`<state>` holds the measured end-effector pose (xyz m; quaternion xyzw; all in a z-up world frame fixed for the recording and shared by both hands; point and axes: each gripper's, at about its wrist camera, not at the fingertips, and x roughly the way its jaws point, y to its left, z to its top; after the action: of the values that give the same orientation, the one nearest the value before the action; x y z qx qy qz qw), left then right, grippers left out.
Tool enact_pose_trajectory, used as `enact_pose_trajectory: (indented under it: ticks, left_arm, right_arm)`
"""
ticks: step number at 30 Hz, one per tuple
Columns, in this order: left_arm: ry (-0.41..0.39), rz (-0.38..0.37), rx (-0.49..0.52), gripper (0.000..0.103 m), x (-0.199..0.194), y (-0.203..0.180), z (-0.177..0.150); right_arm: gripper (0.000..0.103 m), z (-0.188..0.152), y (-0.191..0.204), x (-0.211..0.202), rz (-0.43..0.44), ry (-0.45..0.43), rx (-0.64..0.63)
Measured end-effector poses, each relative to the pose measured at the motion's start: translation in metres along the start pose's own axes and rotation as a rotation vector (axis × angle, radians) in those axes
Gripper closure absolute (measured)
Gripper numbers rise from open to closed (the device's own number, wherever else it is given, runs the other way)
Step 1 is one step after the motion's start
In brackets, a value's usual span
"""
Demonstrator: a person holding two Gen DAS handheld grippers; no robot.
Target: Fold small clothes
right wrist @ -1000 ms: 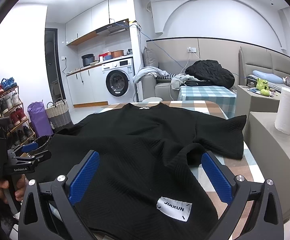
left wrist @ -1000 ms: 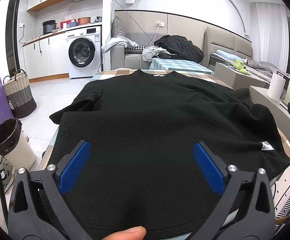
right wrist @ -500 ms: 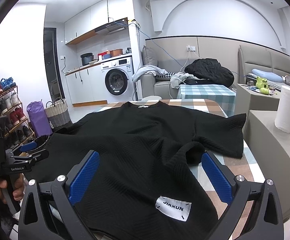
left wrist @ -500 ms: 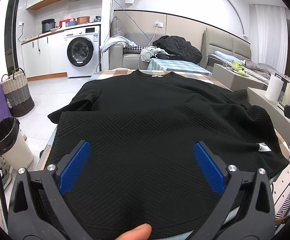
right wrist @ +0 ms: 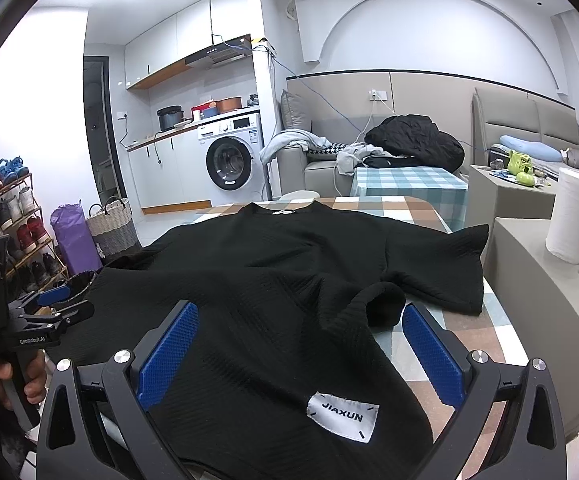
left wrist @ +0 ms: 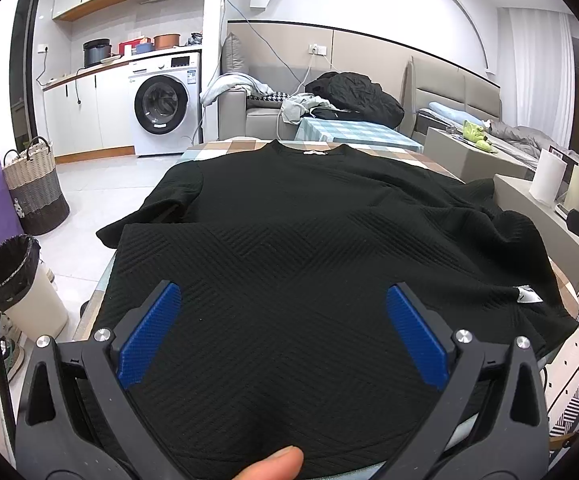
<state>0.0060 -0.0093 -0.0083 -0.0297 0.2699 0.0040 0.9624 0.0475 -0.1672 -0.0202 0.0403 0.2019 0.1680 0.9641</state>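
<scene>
A black textured short-sleeved top [left wrist: 289, 240] lies spread on a checked table [left wrist: 225, 148], collar at the far end, hem towards me. It also shows in the right wrist view [right wrist: 273, 288], with a white JIAXUN label [right wrist: 343, 416] near the hem and a rumpled fold at its right side. My left gripper [left wrist: 283, 332] is open and empty above the hem's left part. My right gripper [right wrist: 297, 350] is open and empty above the hem's right corner, near the label. The left gripper [right wrist: 55, 300] shows at the left of the right wrist view.
A lined waste bin [left wrist: 17, 280], a woven basket [left wrist: 35, 188] and a purple bag stand on the floor at the left. A grey counter [right wrist: 541, 288] with a paper roll [right wrist: 571, 216] and a phone flanks the table's right. A shoe rack [right wrist: 5, 224] stands far left.
Both grippers have stayed open over the hem and barely moved. The views shifted slightly; the top lies as before.
</scene>
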Motion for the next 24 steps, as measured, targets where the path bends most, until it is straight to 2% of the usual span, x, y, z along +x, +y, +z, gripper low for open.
enact_pose_trajectory:
  ticks: [24]
  left_arm:
    - [-0.001, 0.004, -0.002, 0.001, -0.0015, -0.0004, 0.0011]
  right_arm:
    - [0.000, 0.0045, -0.0087, 0.0026, -0.006, 0.022, 0.047]
